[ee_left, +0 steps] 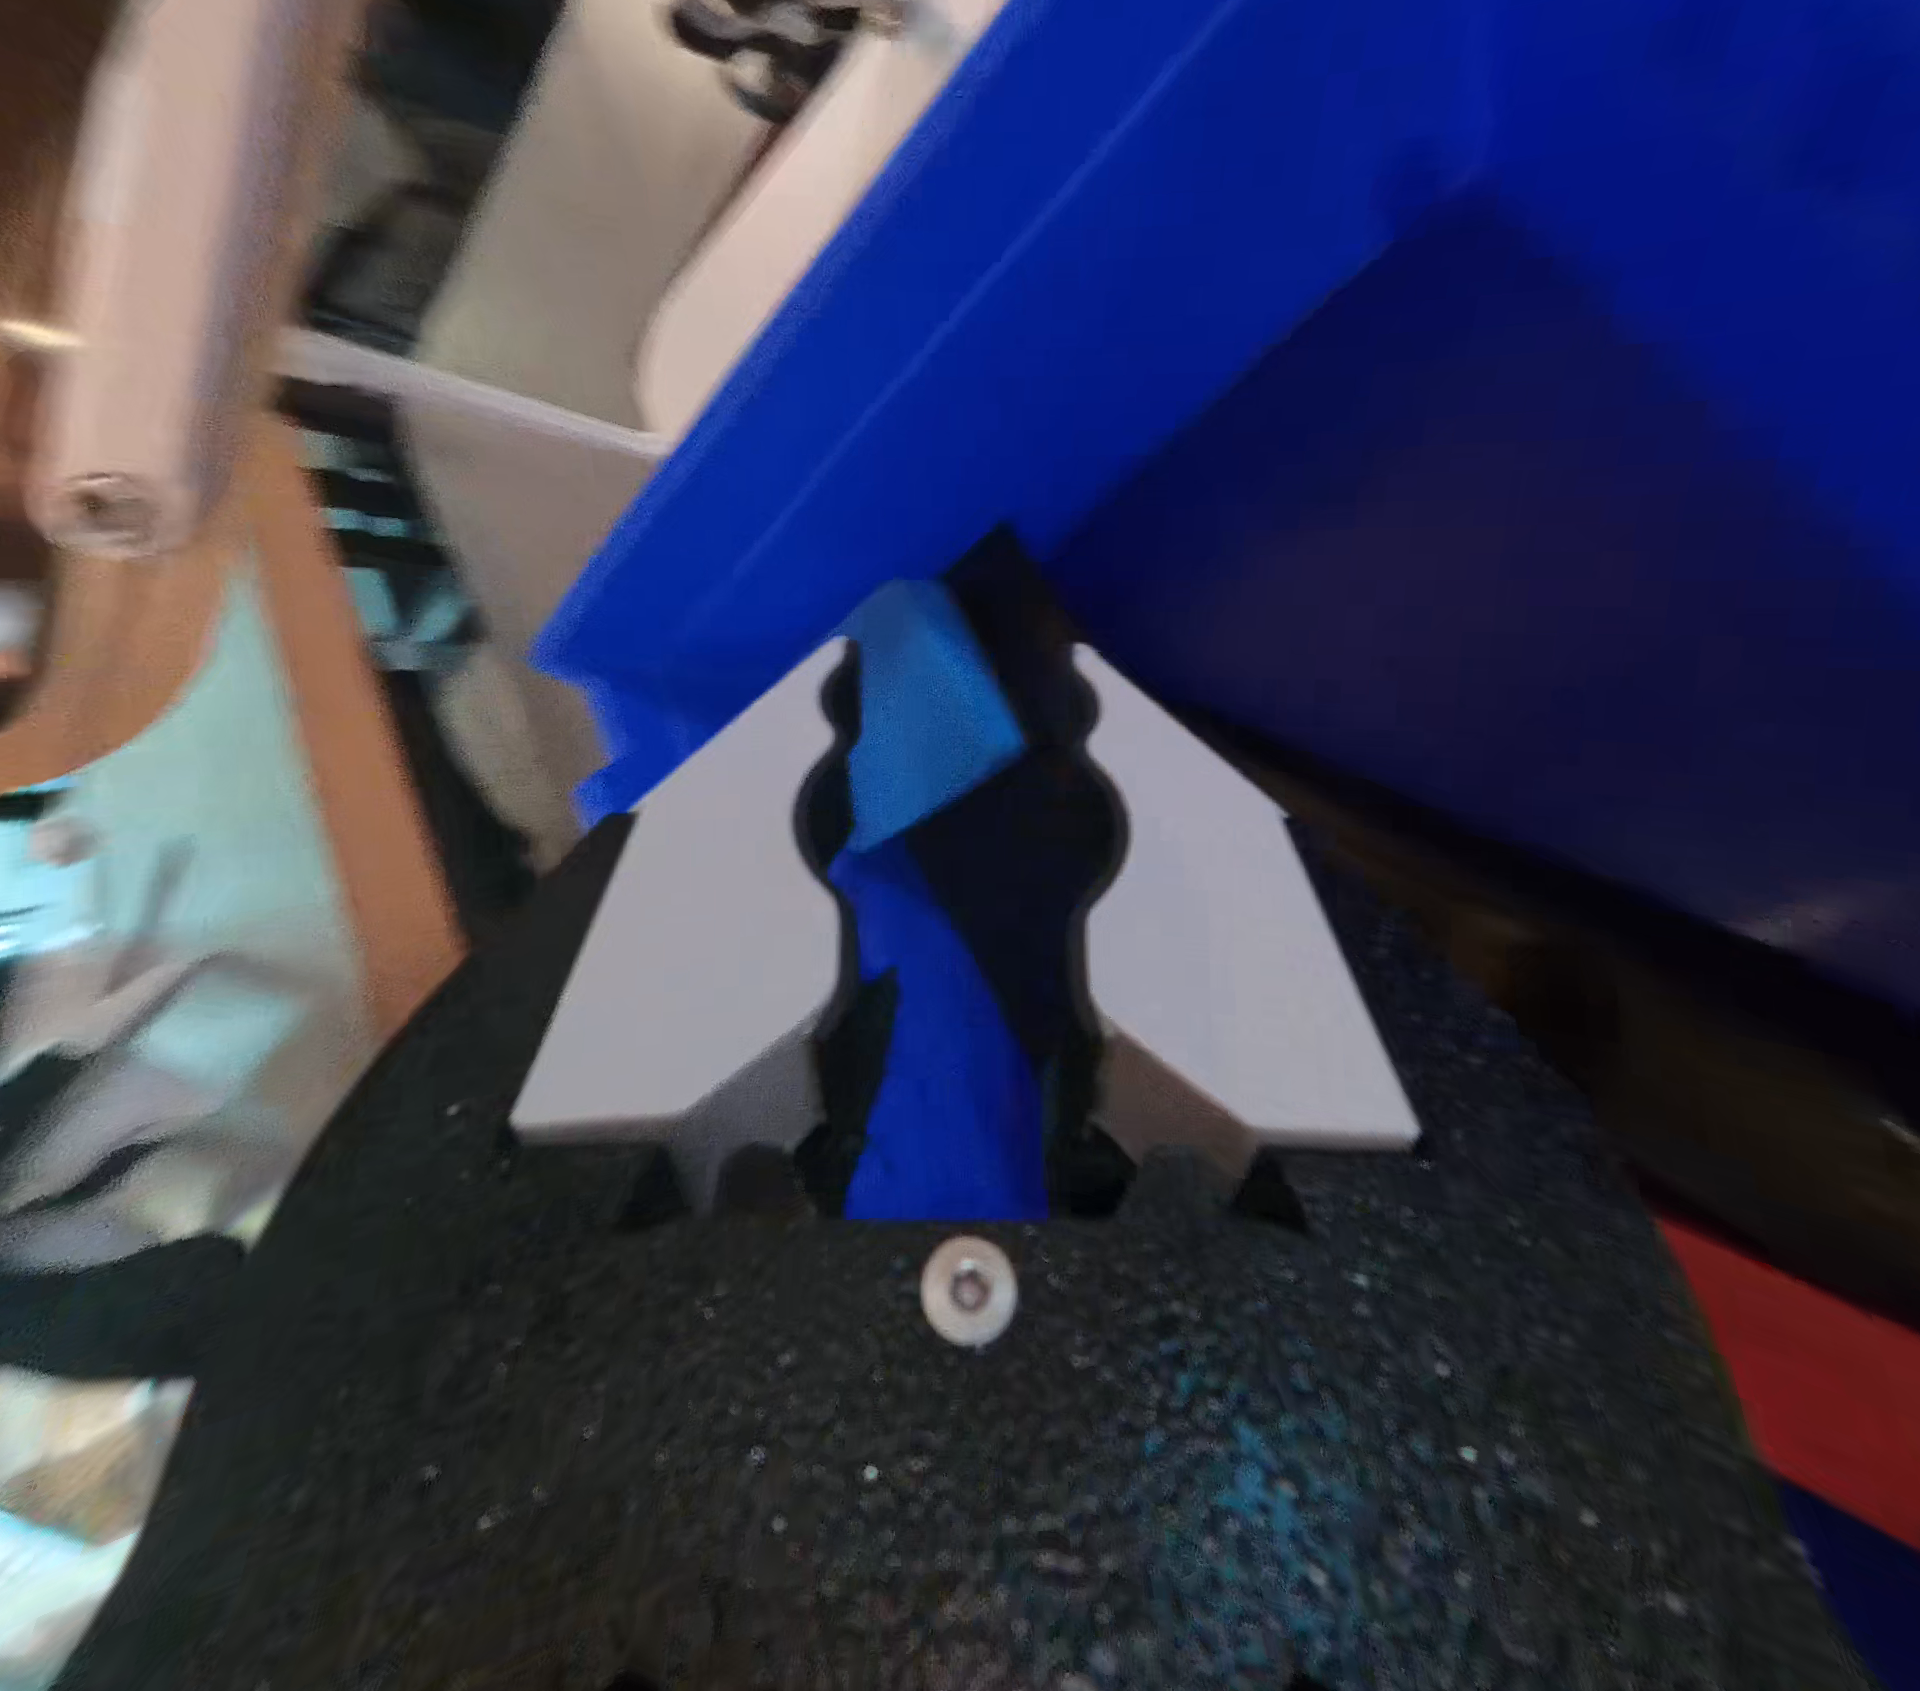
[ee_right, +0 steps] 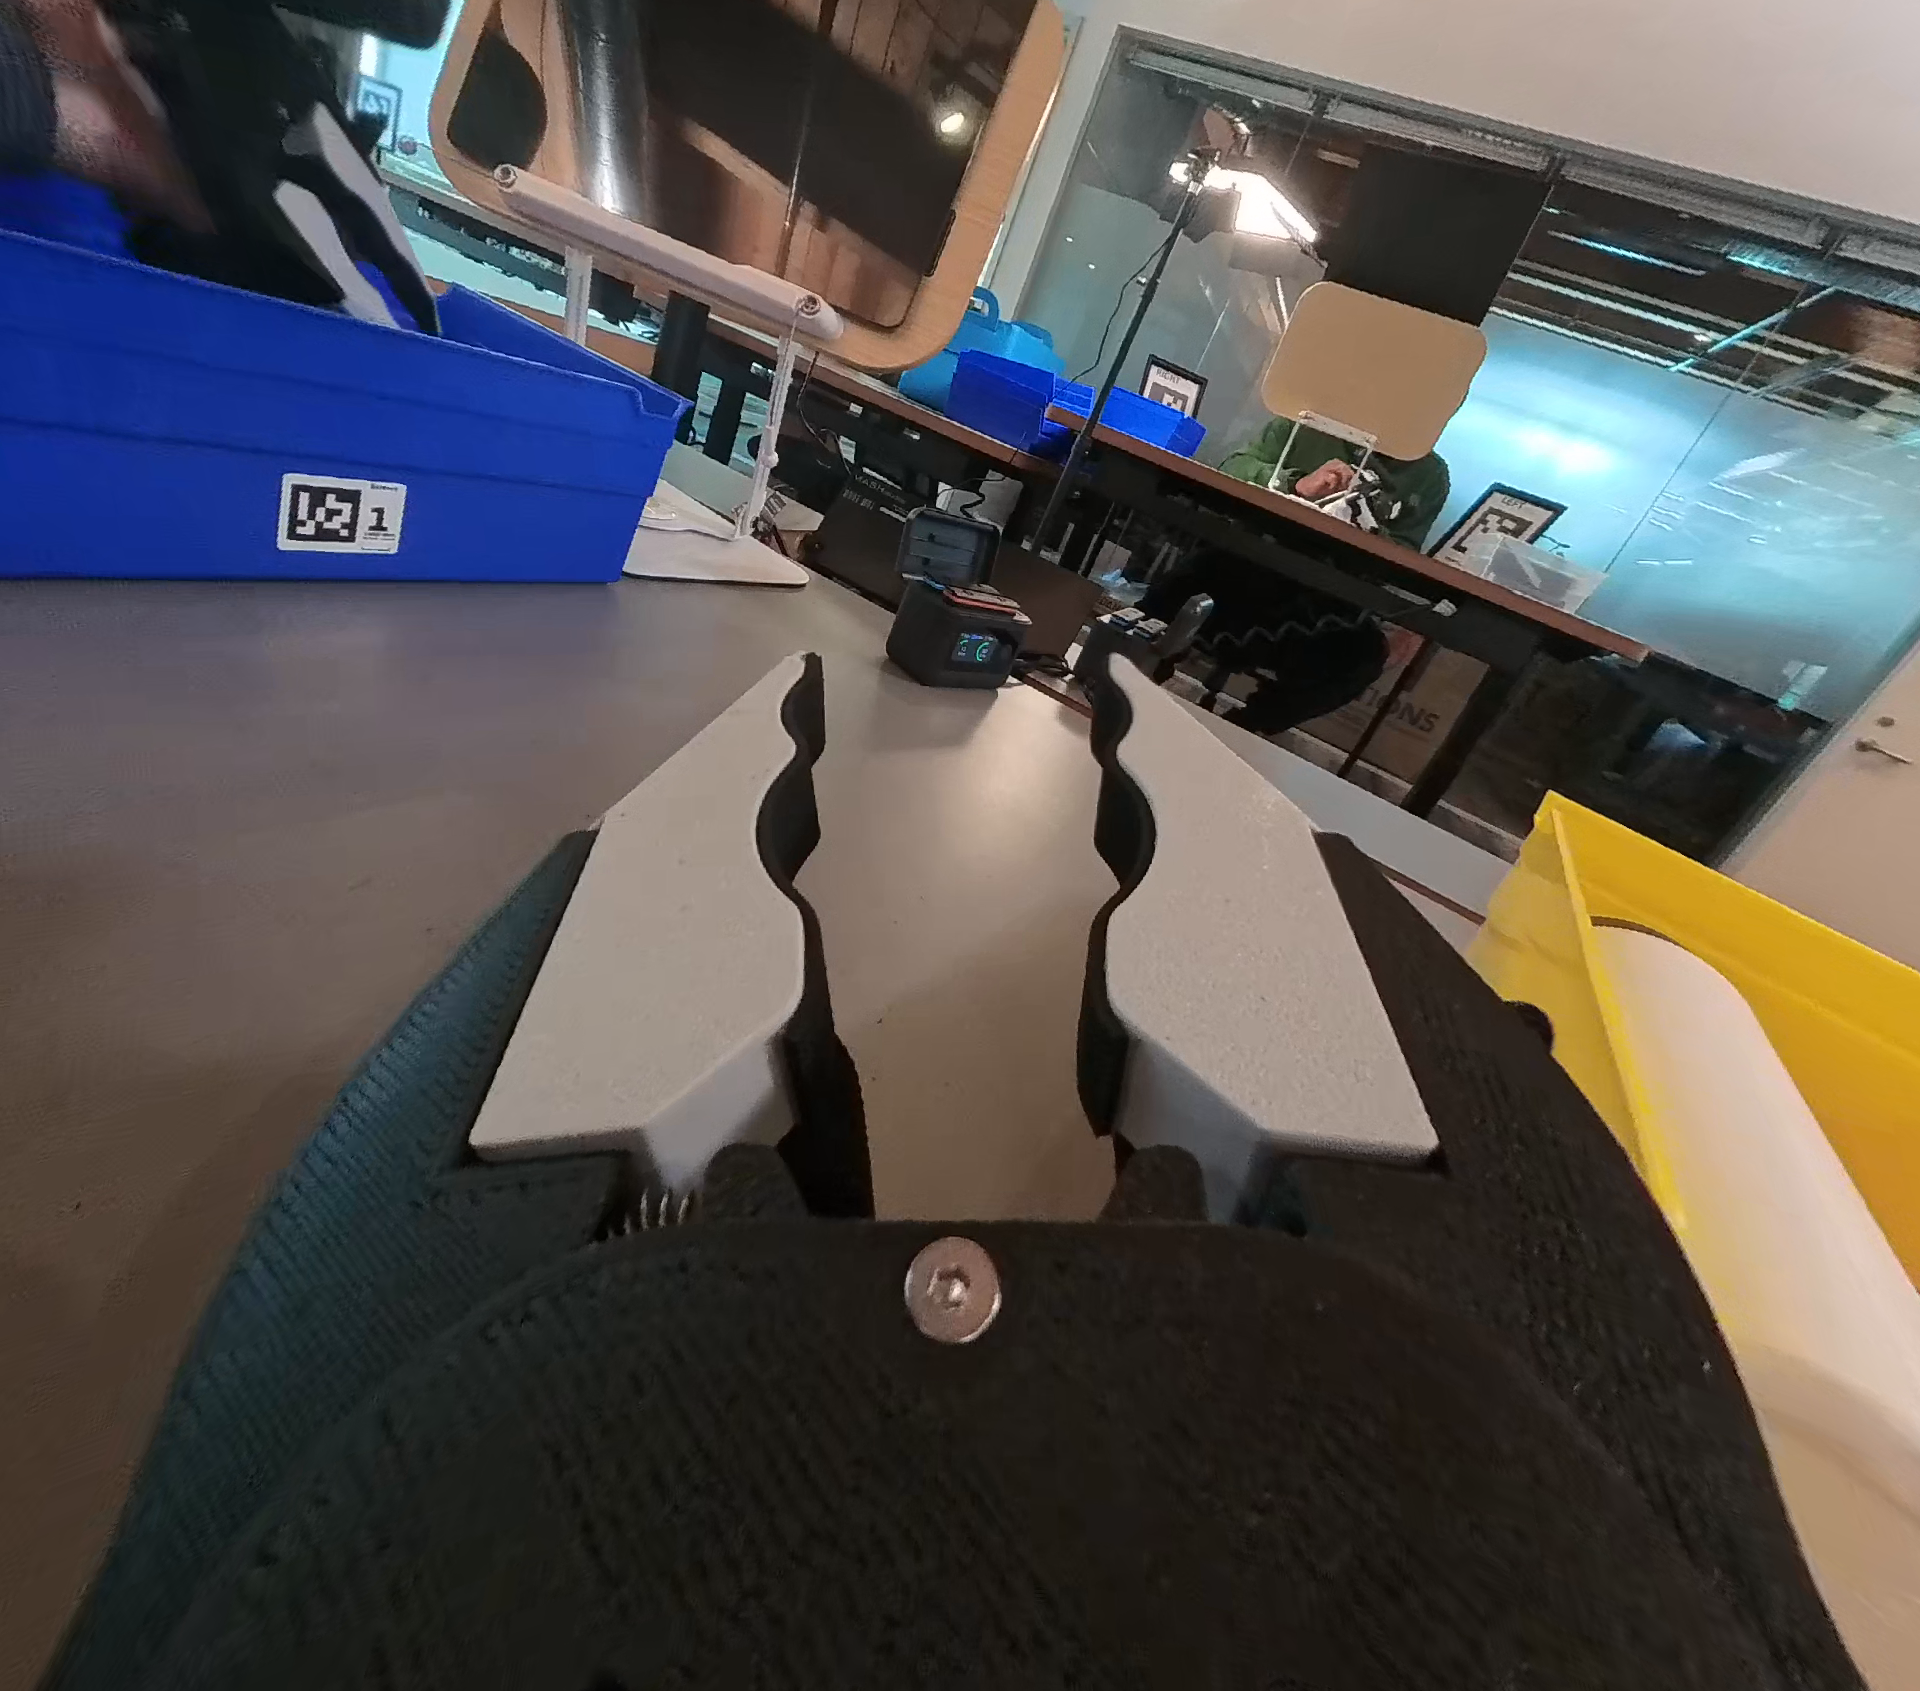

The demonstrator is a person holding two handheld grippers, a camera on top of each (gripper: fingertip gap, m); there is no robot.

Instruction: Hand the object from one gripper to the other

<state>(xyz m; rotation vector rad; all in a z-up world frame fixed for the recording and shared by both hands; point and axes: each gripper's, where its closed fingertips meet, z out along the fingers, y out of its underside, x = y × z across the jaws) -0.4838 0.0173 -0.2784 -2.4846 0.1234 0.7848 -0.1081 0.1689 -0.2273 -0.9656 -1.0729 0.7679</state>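
In the left wrist view my left gripper is shut on a small light blue block. Both black pads press on the block's sides. It is close against the wall of a blue bin, and the picture is blurred. The right wrist view shows the left gripper reaching down into that blue bin at the far left of the table. My right gripper is open and empty, low over the grey table, pointing away from the bin.
A yellow bin with a white roll stands close on the right. A black charger case sits just beyond my right fingertips. A mirror on a white stand rises behind the blue bin. A person sits at a far table.
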